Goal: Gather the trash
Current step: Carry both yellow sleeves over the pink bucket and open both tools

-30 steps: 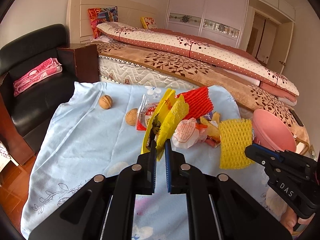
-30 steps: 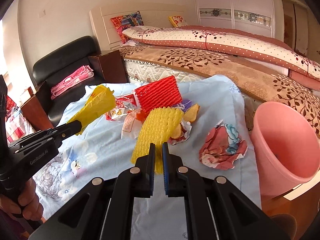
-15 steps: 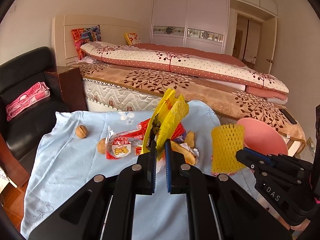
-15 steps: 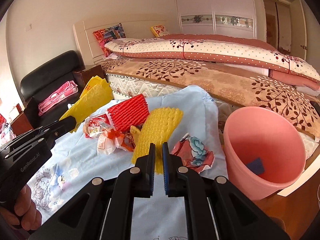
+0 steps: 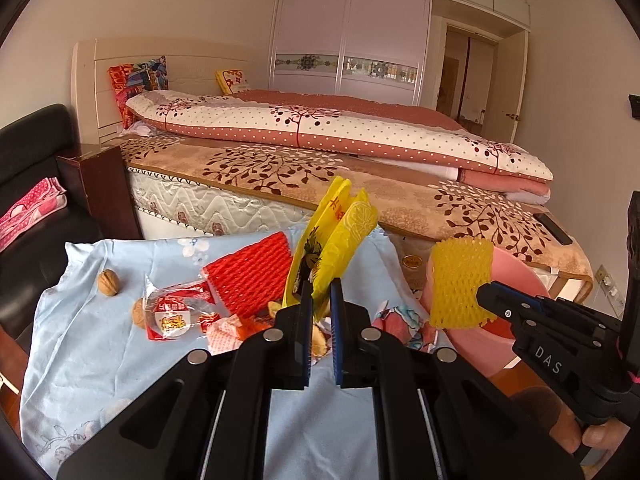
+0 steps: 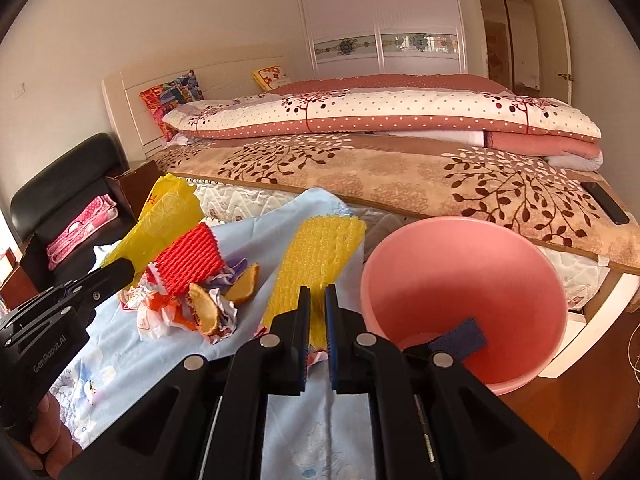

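Left gripper [image 5: 321, 292]: its fingers were pinching the lower edge of a yellow plastic bag [image 5: 340, 236], which stood up from them above the table [image 5: 100, 352]; compared with a second before, the grip was unchanged but the bag had been carried further right, toward the pink bucket [image 5: 520, 276].
Right gripper [image 6: 317, 300]: its fingers were clamped on a yellow foam net [image 6: 320, 256], held upright; a second before the net hung over the middle of the cloth, and now it sat just beside the bucket's rim [image 6: 400, 240].
Hands: part of a hand showed under each gripper at the frame edges.
Bucket: it filled much more of the right wrist view than before, and its inside showed, with a dark blue scrap [image 6: 460, 336] at the bottom.
Trash left on the table: a red foam net [image 5: 252, 276], a red-and-white wrapper [image 5: 172, 312], crumpled wrappers [image 6: 160, 312], fruit peels [image 6: 244, 284] and a pink crumpled paper [image 5: 400, 320] lay where they had been.
Walnuts: one [image 5: 108, 282] lay apart near the left edge of the cloth, another [image 5: 138, 314] touching the wrapper.
Beyond: the bed [image 5: 320, 168] with its folded quilt [image 5: 340, 128], and the wardrobe [image 5: 348, 40] behind it.
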{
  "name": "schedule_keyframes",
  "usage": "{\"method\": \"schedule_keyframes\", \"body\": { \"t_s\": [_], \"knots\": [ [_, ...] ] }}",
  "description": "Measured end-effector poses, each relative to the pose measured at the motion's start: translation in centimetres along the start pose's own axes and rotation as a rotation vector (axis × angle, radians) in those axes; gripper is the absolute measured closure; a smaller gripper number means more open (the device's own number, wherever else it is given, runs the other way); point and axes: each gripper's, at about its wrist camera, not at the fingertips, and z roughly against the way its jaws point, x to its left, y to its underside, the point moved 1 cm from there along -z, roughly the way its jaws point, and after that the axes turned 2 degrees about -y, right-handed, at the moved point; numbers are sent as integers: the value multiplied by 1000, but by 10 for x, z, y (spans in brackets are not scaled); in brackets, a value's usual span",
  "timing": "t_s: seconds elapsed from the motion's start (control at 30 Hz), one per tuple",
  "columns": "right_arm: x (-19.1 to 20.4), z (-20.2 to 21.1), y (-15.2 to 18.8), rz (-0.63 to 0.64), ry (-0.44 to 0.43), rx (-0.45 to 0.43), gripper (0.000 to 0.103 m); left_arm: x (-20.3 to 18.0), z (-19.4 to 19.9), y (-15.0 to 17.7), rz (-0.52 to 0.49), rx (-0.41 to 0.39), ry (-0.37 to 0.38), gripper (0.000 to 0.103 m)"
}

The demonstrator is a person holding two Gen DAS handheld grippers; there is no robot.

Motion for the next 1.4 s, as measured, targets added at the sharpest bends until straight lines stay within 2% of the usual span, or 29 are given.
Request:
{"method": "schedule_keyframes", "body": {
  "t_s": [0.27, 0.77, 1.13, 1.4],
  "knots": [
    [-42, -2, -4, -69, 65, -2, 96, -37, -19, -6, -35, 14, 70, 95],
    [-111, -16, -4, -162, 183, 47, 96, -126, -75, -11, -119, 95, 215, 95],
    [-140, -43, -3, -191, 233, 88, 96, -151, -121, -3, -156, 173, 236, 95],
    [-150, -53, -4, -214, 242, 96, 95, -159, -137, -4, -157, 204, 249, 95]
  ]
}}
